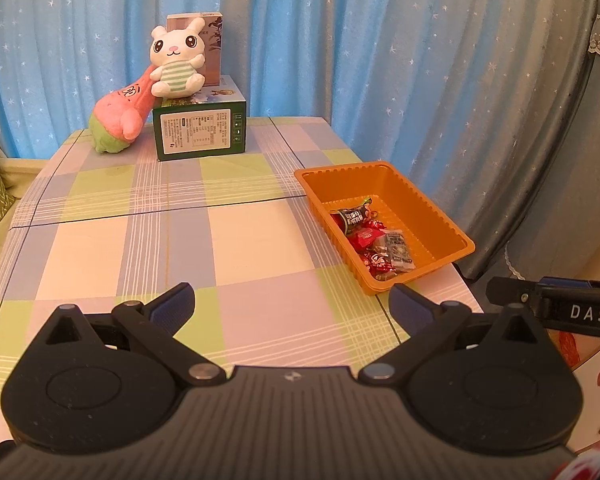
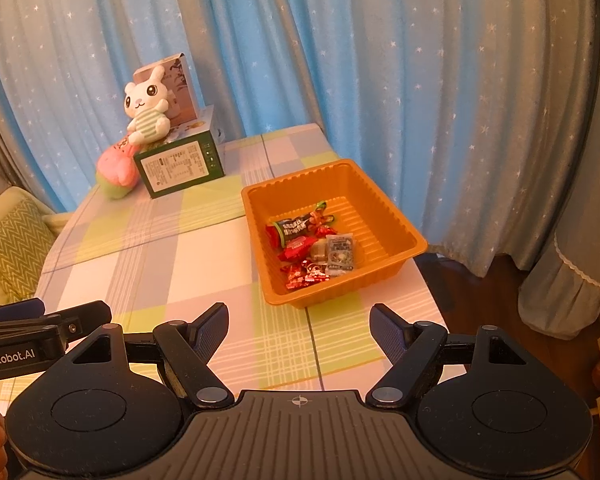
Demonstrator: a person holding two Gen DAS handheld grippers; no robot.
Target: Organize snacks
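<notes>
An orange plastic tray point(image 1: 428, 200) point(image 2: 384, 204) sits on the right side of the checked table. Several wrapped snacks point(image 1: 374, 238) point(image 2: 314, 244) lie in its near-left part: a dark green packet, red wrappers and a grey sachet. My left gripper point(image 1: 292, 300) hovers open over the table's near edge, left of the tray, nothing between its fingers. My right gripper point(image 2: 299, 320) is open too, just short of the tray's near rim, and empty. Each gripper shows at the edge of the other's view.
At the table's far left stands a green box point(image 1: 200, 132) point(image 2: 180, 164) with a white plush rabbit point(image 1: 177, 60) point(image 2: 145, 114) and a smaller box on top. A pink plush point(image 1: 118, 118) point(image 2: 116, 172) leans beside it. Blue starred curtains hang behind. A green cushion point(image 2: 8, 240) is at left.
</notes>
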